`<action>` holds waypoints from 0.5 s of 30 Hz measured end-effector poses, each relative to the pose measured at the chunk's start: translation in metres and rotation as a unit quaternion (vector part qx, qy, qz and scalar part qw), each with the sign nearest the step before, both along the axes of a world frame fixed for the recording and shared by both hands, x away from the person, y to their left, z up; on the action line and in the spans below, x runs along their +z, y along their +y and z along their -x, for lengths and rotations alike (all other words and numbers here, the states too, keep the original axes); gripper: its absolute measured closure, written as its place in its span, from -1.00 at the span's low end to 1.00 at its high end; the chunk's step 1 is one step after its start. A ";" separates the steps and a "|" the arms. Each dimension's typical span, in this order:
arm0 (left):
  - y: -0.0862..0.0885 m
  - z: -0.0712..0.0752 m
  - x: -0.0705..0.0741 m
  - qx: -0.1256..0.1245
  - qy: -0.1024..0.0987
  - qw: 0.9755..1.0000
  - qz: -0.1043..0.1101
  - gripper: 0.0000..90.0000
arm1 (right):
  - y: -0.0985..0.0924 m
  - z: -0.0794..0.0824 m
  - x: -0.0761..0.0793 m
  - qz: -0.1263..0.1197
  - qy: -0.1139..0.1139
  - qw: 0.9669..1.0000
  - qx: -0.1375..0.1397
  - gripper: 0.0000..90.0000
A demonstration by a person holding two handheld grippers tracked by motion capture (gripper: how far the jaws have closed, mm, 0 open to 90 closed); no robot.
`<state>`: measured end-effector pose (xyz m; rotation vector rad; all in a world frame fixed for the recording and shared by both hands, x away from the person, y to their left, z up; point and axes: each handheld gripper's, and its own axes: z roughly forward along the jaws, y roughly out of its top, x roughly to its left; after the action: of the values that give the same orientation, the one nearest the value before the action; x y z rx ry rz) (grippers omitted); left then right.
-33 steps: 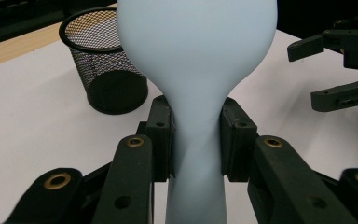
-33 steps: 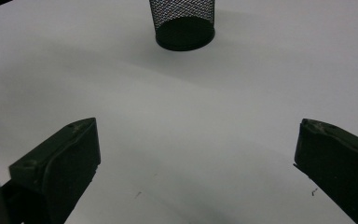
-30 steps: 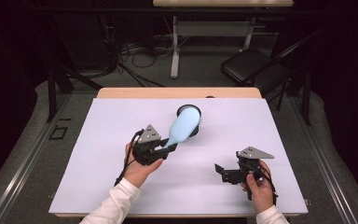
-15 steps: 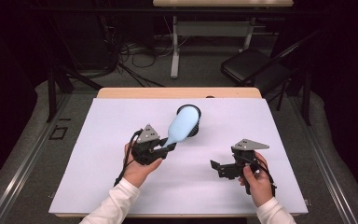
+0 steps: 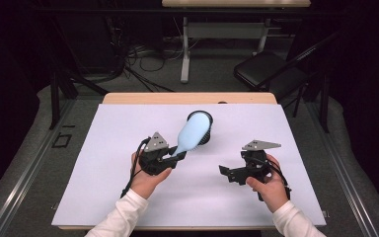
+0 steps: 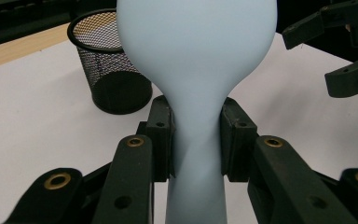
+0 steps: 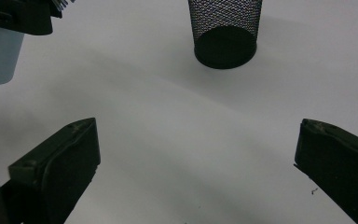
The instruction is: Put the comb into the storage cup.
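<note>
Your left tongs (image 6: pixel 198 140) are clamped on the narrow neck of the pale blue hairbrush (image 6: pixel 198 56), one pad on each side of the handle, just below where it flares into the wide head. In the high view the left tongs (image 5: pixel 177 157) hold the hairbrush (image 5: pixel 191 134) off the counter (image 5: pixel 103 197), its head leaning up and over the rim of the black mesh cup (image 5: pixel 206 132). In the left gripper view that mesh cup (image 6: pixel 112 60) stands upright on the white counter (image 6: pixel 37 116), just behind and beside the brush head. Your right tongs (image 7: pixel 196 168) are spread wide with nothing between them, hovering over bare counter (image 7: pixel 177 130) well to the side of the mesh cup (image 7: pixel 224 28); in the high view the right tongs (image 5: pixel 228 173) point toward the brush side. Handling, as a judgement: the brush looks like light, rigid moulded plastic with a smooth matte skin, so it could slip or twist in the pads if you swing the head-heavy end; the neck grip you have is the sensible hold, since the handle is narrow enough there and the flare above stops it sliding through. The bristle side is barely visible, so keep pressure off it. The cup looks light wire mesh and may tip if the brush head knocks its rim. No brand, label or readable writing on the brush, the cup or the counter.
</note>
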<state>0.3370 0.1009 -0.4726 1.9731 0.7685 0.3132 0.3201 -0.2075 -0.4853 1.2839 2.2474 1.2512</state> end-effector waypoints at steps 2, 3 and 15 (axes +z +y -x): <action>0.000 0.000 0.000 0.000 0.000 1.000 0.001 0.54 | 0.001 -0.001 0.002 0.005 0.004 1.000 0.000 -1.00; 0.000 0.000 0.000 0.000 0.000 1.000 0.001 0.54 | 0.002 -0.002 0.003 0.003 0.007 1.000 0.001 -1.00; 0.001 0.000 -0.001 0.004 0.001 1.000 0.003 0.54 | -0.001 -0.008 0.016 -0.030 0.015 0.999 0.012 -1.00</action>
<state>0.3373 0.1020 -0.4733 1.9654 0.7772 0.3143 0.3279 -0.2082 -0.4695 1.3099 2.2681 1.3255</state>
